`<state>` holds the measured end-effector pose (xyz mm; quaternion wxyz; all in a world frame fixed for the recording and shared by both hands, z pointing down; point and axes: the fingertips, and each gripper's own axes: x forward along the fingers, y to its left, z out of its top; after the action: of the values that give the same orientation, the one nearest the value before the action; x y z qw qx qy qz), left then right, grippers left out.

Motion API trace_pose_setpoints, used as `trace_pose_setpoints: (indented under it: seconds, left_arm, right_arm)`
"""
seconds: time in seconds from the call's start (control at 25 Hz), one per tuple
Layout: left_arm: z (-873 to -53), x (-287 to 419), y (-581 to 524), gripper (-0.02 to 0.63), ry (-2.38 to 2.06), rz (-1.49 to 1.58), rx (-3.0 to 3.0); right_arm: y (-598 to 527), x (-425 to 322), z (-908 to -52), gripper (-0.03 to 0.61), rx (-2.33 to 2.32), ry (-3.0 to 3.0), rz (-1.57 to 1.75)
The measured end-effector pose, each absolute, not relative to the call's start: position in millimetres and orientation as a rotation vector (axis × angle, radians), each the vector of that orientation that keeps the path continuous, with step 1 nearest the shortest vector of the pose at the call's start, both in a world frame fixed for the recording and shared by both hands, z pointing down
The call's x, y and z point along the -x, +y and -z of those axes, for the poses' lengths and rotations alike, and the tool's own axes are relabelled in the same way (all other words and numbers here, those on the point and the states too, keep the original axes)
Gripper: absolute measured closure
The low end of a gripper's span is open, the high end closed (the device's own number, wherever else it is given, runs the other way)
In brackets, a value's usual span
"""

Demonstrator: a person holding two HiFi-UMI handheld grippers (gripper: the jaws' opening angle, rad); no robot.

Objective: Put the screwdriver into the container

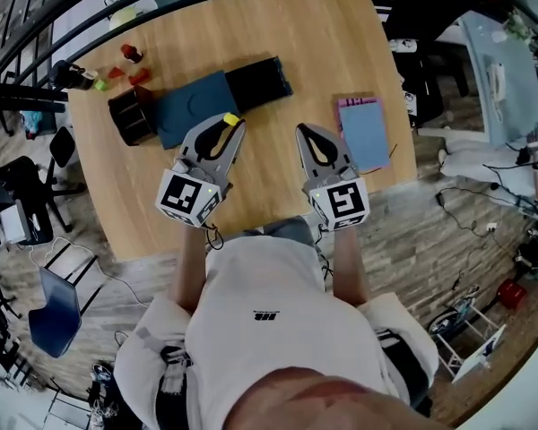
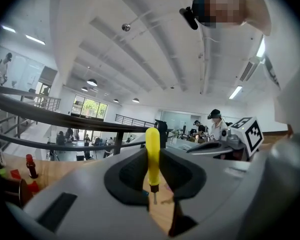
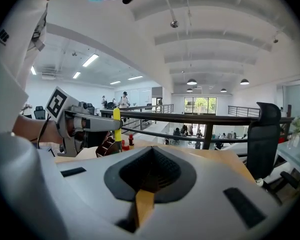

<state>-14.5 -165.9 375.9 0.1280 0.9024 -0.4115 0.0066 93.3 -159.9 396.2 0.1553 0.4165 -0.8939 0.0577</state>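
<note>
The left tongs (image 2: 152, 176) are clenched on the screwdriver (image 2: 152, 151). Its yellow handle stands upright between the two dark pads and rises above them, and the short metal tip points down into the gap. In the head view the left tongs (image 1: 226, 129) show the yellow end of the screwdriver (image 1: 231, 118) at their tip, over the near edge of a dark blue mat (image 1: 193, 106).

The right tongs (image 3: 149, 170) are closed with nothing between them; only a sliver of wood shows below the pads. In the head view the right tongs (image 1: 307, 134) hover over the bare surface (image 1: 323, 43), beside the left tongs and apart from them.

The dark container (image 1: 130, 115) lies at the left end of the blue mat, to the left of the screwdriver and not touching it. A black box (image 1: 260, 81) lies at the mat's right end. Behind the container sit small red pieces (image 1: 139, 76) and a green one (image 1: 100, 85). To the right of the right tongs lies a blue notebook (image 1: 363, 133) with a pink edge. A person in a white shirt (image 1: 269, 312) holds both tools.
</note>
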Motion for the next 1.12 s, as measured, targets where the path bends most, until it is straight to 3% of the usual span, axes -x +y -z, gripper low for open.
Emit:
trace_pose_setpoints:
  seconds: [1.12]
  left_arm:
    - [-471, -14, -270, 0.535, -1.301, -0.206, -2.485]
  right_arm:
    - [-253, -115, -484, 0.583, -1.031, -2.571, -0.353]
